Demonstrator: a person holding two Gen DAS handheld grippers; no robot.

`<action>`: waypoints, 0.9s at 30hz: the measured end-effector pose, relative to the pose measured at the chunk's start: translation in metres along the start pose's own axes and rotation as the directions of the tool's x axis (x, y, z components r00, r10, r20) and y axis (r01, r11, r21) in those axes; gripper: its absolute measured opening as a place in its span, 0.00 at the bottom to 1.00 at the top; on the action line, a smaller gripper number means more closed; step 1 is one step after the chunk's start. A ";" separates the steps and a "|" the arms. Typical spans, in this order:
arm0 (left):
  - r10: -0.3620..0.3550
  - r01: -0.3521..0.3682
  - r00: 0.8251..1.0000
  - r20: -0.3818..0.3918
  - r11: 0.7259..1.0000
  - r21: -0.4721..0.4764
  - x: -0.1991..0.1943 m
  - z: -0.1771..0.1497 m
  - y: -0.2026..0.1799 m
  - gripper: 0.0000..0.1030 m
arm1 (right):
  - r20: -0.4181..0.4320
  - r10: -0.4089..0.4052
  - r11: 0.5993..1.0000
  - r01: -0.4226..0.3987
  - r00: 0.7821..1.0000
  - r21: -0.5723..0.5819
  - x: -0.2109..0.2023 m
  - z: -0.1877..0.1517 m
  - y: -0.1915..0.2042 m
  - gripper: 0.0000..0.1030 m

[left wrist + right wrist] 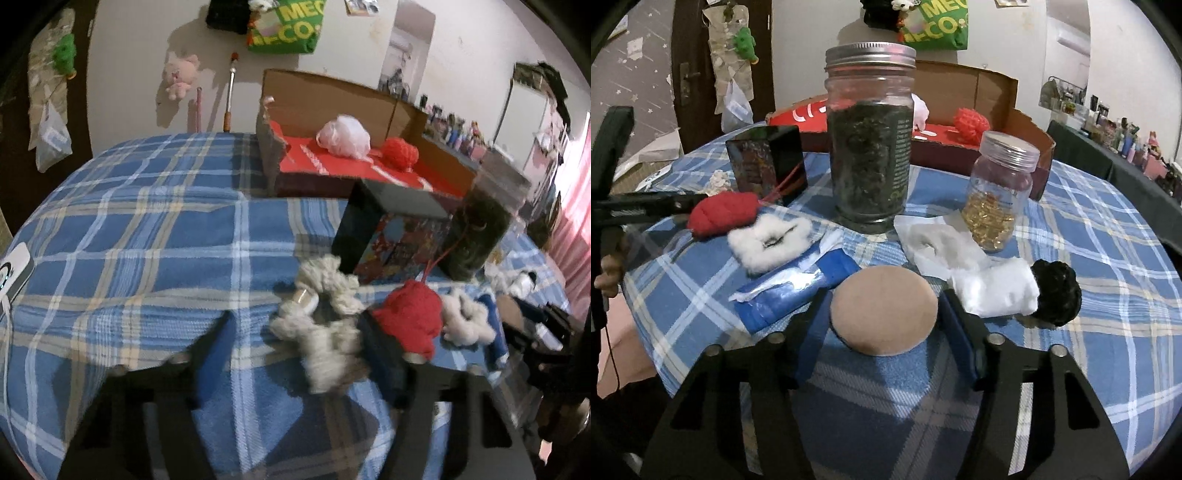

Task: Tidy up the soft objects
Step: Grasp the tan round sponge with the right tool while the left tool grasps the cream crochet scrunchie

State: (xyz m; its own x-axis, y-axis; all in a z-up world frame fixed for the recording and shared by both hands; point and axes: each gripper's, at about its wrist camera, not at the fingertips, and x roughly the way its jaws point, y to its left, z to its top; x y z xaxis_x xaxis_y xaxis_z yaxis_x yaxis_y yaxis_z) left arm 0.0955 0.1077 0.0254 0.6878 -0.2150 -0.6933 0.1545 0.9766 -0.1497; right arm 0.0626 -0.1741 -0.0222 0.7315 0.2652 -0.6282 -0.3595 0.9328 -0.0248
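In the left wrist view my left gripper [295,332] is open over the blue plaid cloth [140,236]. A beige rope bundle [325,317] lies between its fingers, and a red soft lump [410,314] touches the right finger. A white fluffy scrunchie [465,321] lies further right. In the right wrist view my right gripper [882,317] is open around a round tan puff [884,308] lying on the cloth. The red lump [722,216], the white scrunchie [768,240], a white cotton pad [995,288] and a black scrunchie [1058,291] lie around it.
An open cardboard box [332,99] at the back holds a pink mesh pouf [345,138] and a red yarn ball [400,153]. A tall jar of dark leaves [870,140], a small jar of yellow capsules [999,192], a dark box [768,162] and a blue packet [798,288] stand on the table.
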 end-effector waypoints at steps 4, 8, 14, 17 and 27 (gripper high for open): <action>-0.059 0.059 0.998 0.012 0.998 0.012 -0.001 0.000 -0.007 0.24 | 0.024 0.010 1.000 -0.009 1.000 -0.025 -0.003 -0.002 0.004 0.34; -0.040 0.040 0.999 0.036 0.999 0.019 -0.009 0.001 -0.015 0.21 | 0.046 0.023 0.999 -0.022 0.999 -0.024 -0.010 -0.002 0.006 0.21; -0.019 0.013 0.993 0.120 0.998 0.053 -0.041 0.006 -0.036 0.21 | 0.099 0.060 0.998 -0.060 0.993 0.002 -0.027 0.007 0.000 0.21; -0.052 0.041 0.987 0.149 0.996 0.075 -0.054 0.006 -0.049 0.21 | 0.120 0.065 0.998 -0.066 0.991 0.004 -0.034 0.013 -0.003 0.21; -0.207 0.191 0.973 0.103 0.971 0.146 -0.042 -0.001 -0.110 0.21 | 0.146 0.056 0.996 -0.066 0.988 0.063 -0.041 0.020 -0.020 0.21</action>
State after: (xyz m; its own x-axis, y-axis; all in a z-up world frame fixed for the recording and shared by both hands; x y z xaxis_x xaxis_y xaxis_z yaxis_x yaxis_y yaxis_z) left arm 0.0484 0.0097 0.0703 0.7105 -0.4116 -0.5708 0.3850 0.9063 -0.1743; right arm 0.0511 -0.1992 0.0197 0.7871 0.3500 -0.5079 -0.3698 0.9268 0.0657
